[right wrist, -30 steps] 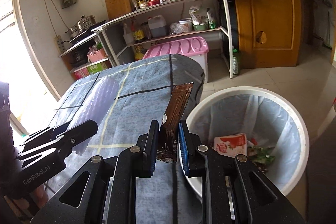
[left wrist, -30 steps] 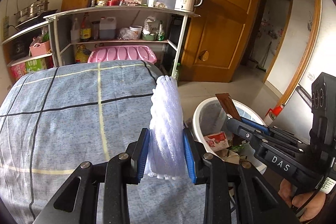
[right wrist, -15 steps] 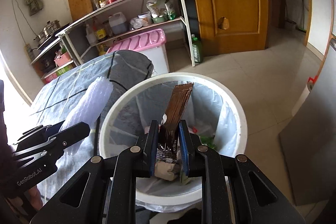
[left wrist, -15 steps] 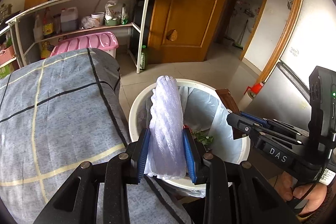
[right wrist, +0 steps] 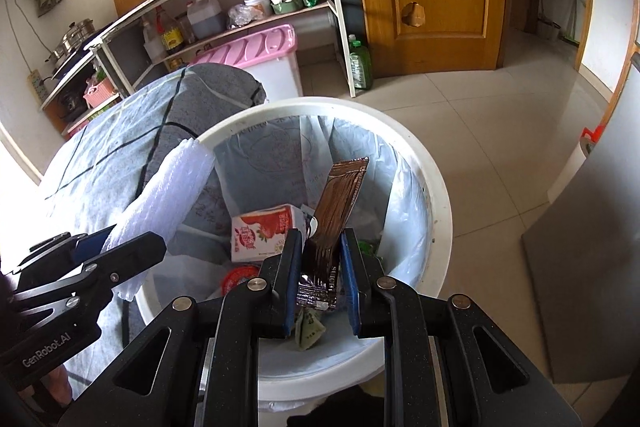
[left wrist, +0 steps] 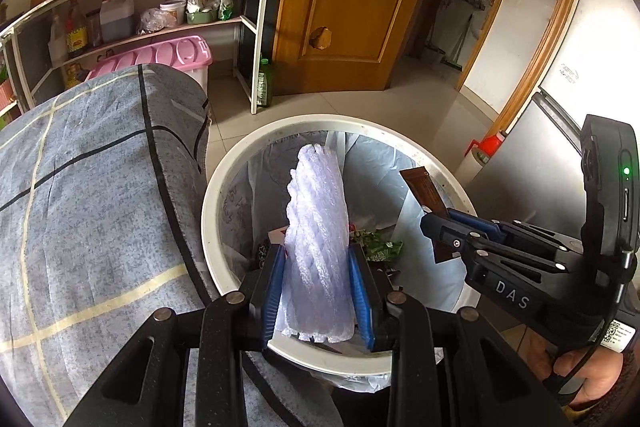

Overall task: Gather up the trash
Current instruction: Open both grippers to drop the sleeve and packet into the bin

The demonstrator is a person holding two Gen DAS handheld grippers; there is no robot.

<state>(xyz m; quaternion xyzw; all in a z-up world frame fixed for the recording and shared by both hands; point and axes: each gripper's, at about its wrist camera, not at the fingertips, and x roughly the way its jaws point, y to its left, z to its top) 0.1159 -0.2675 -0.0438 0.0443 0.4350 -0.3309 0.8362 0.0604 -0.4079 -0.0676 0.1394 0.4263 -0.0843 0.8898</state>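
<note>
Over white bin (lined): both tools tilted down, gripping trash.

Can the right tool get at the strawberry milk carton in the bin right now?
Probably not yet. The right tool is shut on a brown wrapper, so nothing else fits between its pads. The strawberry milk carton lies uncovered in the white bin, just below.

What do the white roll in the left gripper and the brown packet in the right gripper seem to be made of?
White roll: probably soft foam or bubble plastic, translucent with a bumpy ribbed surface. Brown packet: likely foil-lined plastic film, glossy, creased, with a crimped end.
</note>
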